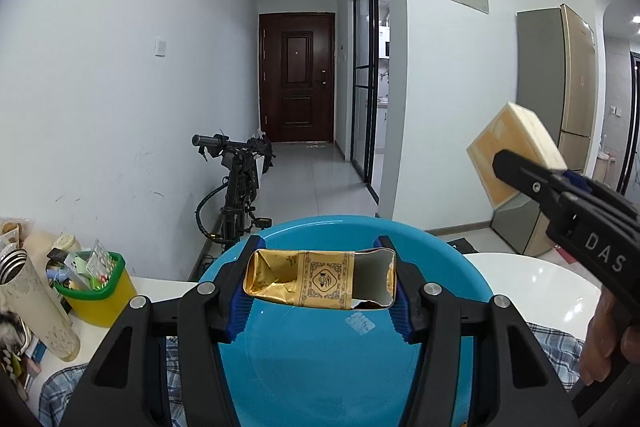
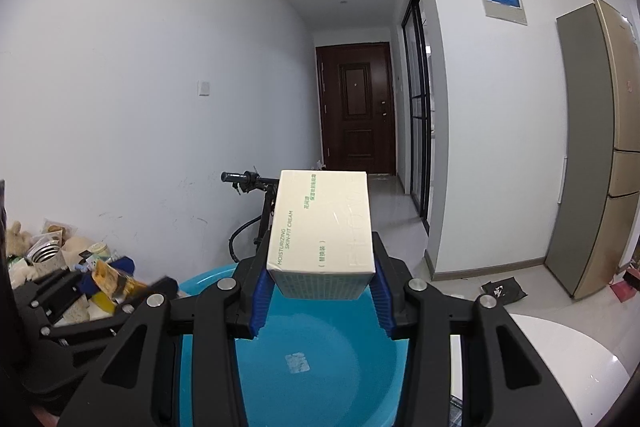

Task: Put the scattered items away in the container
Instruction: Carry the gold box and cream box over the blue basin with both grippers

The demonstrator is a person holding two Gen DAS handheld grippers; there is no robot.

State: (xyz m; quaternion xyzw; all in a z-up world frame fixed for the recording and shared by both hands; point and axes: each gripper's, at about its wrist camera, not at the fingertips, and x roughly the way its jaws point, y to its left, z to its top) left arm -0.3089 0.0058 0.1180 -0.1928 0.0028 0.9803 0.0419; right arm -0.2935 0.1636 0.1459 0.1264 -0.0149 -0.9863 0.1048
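Left wrist: yellow bin crammed | bicycle beyond, perhaps leaning

Blue basin interior bare, open from above; clutter incl. yellow-green bin crowds table at frame left.

Blue basin; gold ornamented carton; cream box, seemingly green lettering.
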